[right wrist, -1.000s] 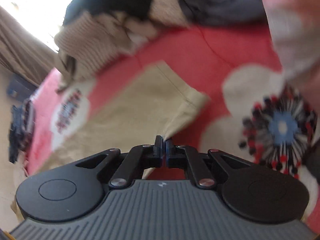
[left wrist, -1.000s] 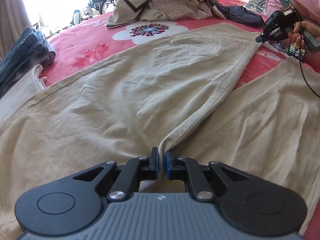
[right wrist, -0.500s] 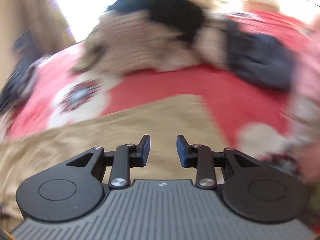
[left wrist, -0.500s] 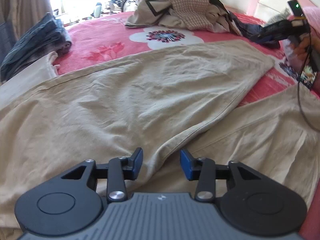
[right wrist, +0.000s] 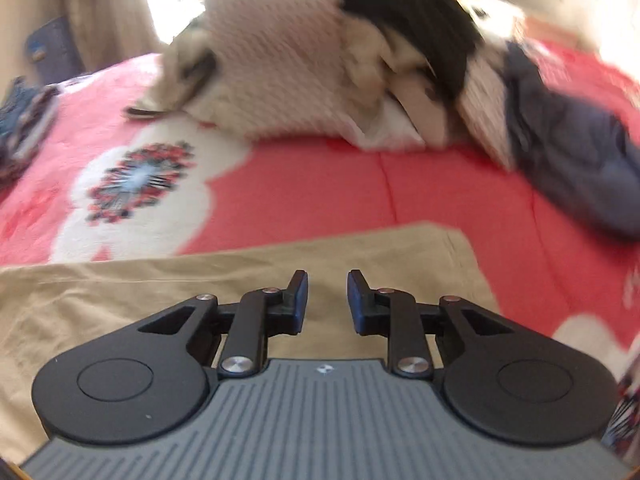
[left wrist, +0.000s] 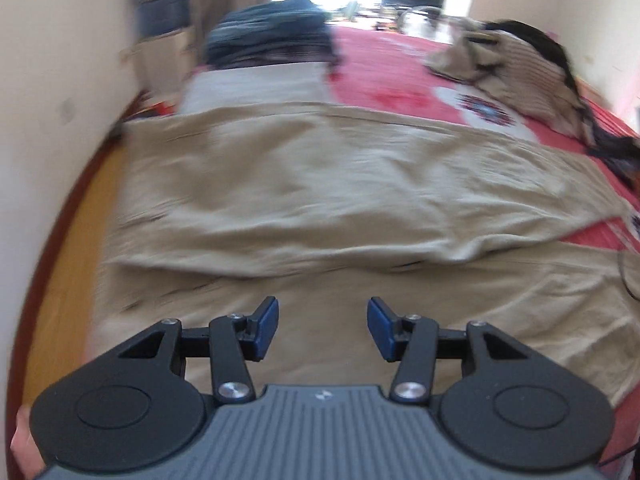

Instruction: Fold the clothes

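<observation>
A: Two grippers are hovering over khaki trousers spread on the red floral bed; the left gripper is holding its fingers wide apart, gripping nothing, above a lower layer of the cloth.

B: And the right gripper is showing its fingers parted too, empty, above a hem corner of the trousers. One leg is lying across the other, crosswise toward the bed's right edge.

A: What is threatening to go wrong?

B: Likely a pinch catching one layer only, dragging the upper leg askew; the trousers are also overhanging the left edge of the bed and could be sliding off.

A: What is staying hidden?

B: Motion blur is smearing seams; the waistband is hard to make out, and the pile of clothes is blocking the far side of the bed.
</observation>
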A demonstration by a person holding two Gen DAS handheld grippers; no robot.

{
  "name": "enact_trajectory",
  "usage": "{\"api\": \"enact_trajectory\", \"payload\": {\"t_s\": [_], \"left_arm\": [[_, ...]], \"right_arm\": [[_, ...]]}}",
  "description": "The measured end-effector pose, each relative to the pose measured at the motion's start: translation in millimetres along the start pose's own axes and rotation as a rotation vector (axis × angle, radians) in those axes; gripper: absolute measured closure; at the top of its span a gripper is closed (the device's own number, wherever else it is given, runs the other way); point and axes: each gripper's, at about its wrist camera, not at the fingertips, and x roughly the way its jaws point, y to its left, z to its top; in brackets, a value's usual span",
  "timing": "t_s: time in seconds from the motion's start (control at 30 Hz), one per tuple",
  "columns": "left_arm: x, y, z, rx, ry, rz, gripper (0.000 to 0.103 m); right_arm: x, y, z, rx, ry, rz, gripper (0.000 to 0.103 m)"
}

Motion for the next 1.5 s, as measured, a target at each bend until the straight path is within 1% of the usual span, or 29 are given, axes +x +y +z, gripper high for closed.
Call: {"api": "enact_trajectory", "payload": {"t_s": [0.13,0.2,0.3,0.4,0.5,0.57,0.67,0.73,0.77,0.83,0.87,0.93,1.07,1.17,1.27,1.4,1.5], "left_arm": [[-21.6,52.6,-22.5,-0.224,0.027,0.077,0.053],[-32.4,78.8,-33.7,-0.336,0.04,0.115,0.053],[-43.3,89.7,-53.3,-0.395,0.07,0.122,0.053],[-53.5,91.6,-72.6,-0.405,0.11,0.107,0.052],[-61.2,93.0,-92.4,-0.443,0.139,0.048,0.048],[-58.8,95.0,-105.3,-0.502,0.151,0.007,0.046],[-46.2,95.4,-116.8,-0.579,0.167,-0.029,0.046],[-37.6,95.1,-121.6,-0.615,0.166,-0.052,0.046],[-35.0,95.2,-123.7,-0.629,0.16,-0.064,0.046],[-27.9,97.9,-125.3,-0.67,0.152,-0.093,0.046],[-24.3,99.3,-126.3,-0.692,0.15,-0.107,0.045],[-18.0,100.7,-130.0,-0.714,0.158,-0.11,0.045],[-12.9,100.2,-134.9,-0.733,0.151,-0.111,0.044],[-12.9,97.6,-134.7,-0.73,0.15,-0.112,0.044],[-14.2,93.8,-133.9,-0.721,0.155,-0.112,0.044],[-17.2,88.2,-135.5,-0.724,0.156,-0.104,0.044],[-18.7,83.6,-138.4,-0.741,0.148,-0.1,0.044]], "right_arm": [[-32.6,33.2,-2.3,-0.118,-0.072,0.095,0.082],[-47.1,48.0,-2.6,-0.15,-0.088,0.177,0.082],[-63.0,68.2,-2.8,-0.168,-0.094,0.305,0.082],[-81.7,79.5,-10.9,-0.167,-0.092,0.41,0.082],[-100.9,84.2,-19.1,-0.169,-0.095,0.485,0.082],[-113.3,81.8,-25.7,-0.147,-0.084,0.559,0.082],[-125.7,72.0,-40.0,-0.045,-0.024,0.698,0.08],[-129.3,63.8,-55.9,0.06,0.03,0.781,0.077],[-132.5,60.4,-66.1,0.104,0.057,0.809,0.077],[-139.1,51.4,-89.9,0.177,0.098,0.82,0.075],[-141.9,45.1,-102.6,0.219,0.119,0.812,0.075],[-146.0,28.2,-130.7,0.327,0.165,0.79,0.073],[-156.8,-4.9,-188.6,0.538,0.245,0.733,0.071],[-162.1,-10.8,-223.3,0.624,0.317,0.705,0.069],[-163.4,-0.6,-241.3,0.609,0.38,0.715,0.069],[-163.0,15.3,-247.8,0.537,0.444,0.752,0.068],[-163.7,24.2,-254.0,0.506,0.514,0.801,0.064]]}}
